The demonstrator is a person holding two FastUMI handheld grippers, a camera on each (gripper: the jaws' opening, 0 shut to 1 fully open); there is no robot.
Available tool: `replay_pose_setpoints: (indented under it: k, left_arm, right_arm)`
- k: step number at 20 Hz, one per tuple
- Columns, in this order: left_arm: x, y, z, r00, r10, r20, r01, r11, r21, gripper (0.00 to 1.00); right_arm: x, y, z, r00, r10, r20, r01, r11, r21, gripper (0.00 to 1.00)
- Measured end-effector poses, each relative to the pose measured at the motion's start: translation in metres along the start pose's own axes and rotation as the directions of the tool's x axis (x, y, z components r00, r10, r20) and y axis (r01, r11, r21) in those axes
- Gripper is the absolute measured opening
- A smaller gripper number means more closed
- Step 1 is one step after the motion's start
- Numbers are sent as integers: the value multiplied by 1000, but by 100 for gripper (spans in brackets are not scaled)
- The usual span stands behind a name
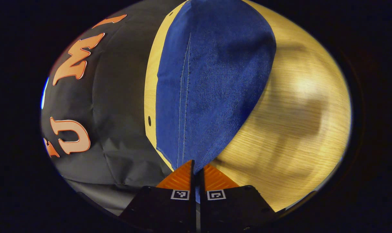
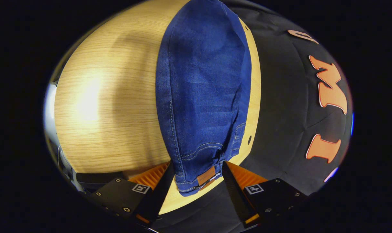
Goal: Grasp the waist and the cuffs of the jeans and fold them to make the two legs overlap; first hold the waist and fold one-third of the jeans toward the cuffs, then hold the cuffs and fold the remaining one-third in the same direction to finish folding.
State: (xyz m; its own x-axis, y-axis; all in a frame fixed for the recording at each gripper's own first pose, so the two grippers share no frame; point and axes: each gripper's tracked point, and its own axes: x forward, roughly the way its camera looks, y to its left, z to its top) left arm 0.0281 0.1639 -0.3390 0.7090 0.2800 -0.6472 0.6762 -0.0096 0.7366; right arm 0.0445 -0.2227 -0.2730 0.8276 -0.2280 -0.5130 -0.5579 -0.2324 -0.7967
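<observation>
Closed jaws of the left gripper (image 1: 196, 171) are being pressed on the cuff end of the jeans (image 1: 208, 90) at bottom centre of the left gripper view, probably to anchor it. Across the wooden table (image 2: 111, 97), the jeans are being kept lengthwise, legs overlapped. At the bottom of the right gripper view, the right gripper (image 2: 197, 184) is being held wide open around the waist (image 2: 199, 179), seemingly readied for the first fold.
</observation>
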Motion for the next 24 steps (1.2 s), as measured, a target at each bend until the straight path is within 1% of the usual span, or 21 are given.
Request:
replay_pose_setpoints:
  k: [1, 3, 4, 5, 7, 10, 11, 12, 13, 16, 17, 19, 20, 21, 22, 24]
  left_arm:
    - [0, 0, 1, 1000, 1, -2, -1, 1000, 0, 5]
    - [1, -1, 1, 1000, 1, -1, -1, 1000, 0, 5]
    - [1, 0, -2, 1000, -1, -4, 1, 1000, -2, 6]
    - [1, -1, -2, 1000, -8, -14, 7, 1000, -7, 5]
    - [1, -1, -4, 999, -28, -42, 27, 999, -19, 6]
    - [-1, 1, 1, 999, -40, -23, 39, 998, -46, 5]
    - [0, -3, 3, 997, -71, -5, 71, 996, -57, 5]
    - [1, -7, 3, 993, -120, 8, 120, 991, -58, 5]
    - [0, -8, 8, 984, -176, 20, 177, 983, -49, 5]
    - [0, -3, 19, 952, -295, 86, 300, 952, -53, 5]
    - [-1, 8, 19, 938, -333, 95, 340, 938, -64, 5]
    - [-1, 25, 17, 897, -428, 108, 437, 896, -77, 5]
    - [2, 33, 18, 883, -454, 122, 464, 883, -74, 6]
    - [6, 45, 20, 874, -467, 134, 477, 876, -63, 6]
    - [7, 56, 23, 866, -481, 139, 492, 869, -57, 5]
    - [23, 76, 29, 843, -516, 150, 529, 846, -66, 5]
  right_arm:
    - [2, 7, 0, 999, 33, -5, -33, 999, 14, 77]
    - [9, 17, 1, 997, 75, -1, -75, 997, 27, 41]
    - [7, 16, 1, 998, 64, 2, -64, 998, 29, 23]
    - [9, 16, -2, 997, 72, 16, -72, 997, 36, 5]
    - [1, 15, -2, 994, 109, 16, -110, 989, 96, 0]
    - [-6, 4, -9, 988, 152, 34, -156, 969, 191, 0]
    - [-14, -2, -11, 987, 154, 35, -158, 960, 230, 0]
    - [-21, -12, -12, 988, 153, 30, -155, 949, 274, 0]
    - [-29, -22, -12, 988, 149, 32, -151, 935, 321, 0]
    - [-43, -55, -11, 986, 165, 37, -165, 892, 421, 0]
    - [-46, -67, -11, 985, 169, 35, -167, 879, 446, 0]
    - [-44, -88, -9, 981, 190, 42, -186, 848, 496, 0]
    - [-44, -98, -7, 978, 203, 45, -197, 833, 518, 0]
    - [-41, -107, -6, 976, 211, 49, -204, 818, 537, 0]
    - [-39, -119, -5, 977, 207, 51, -200, 811, 551, 0]
    - [-30, -133, -5, 974, 223, 50, -210, 788, 578, 0]
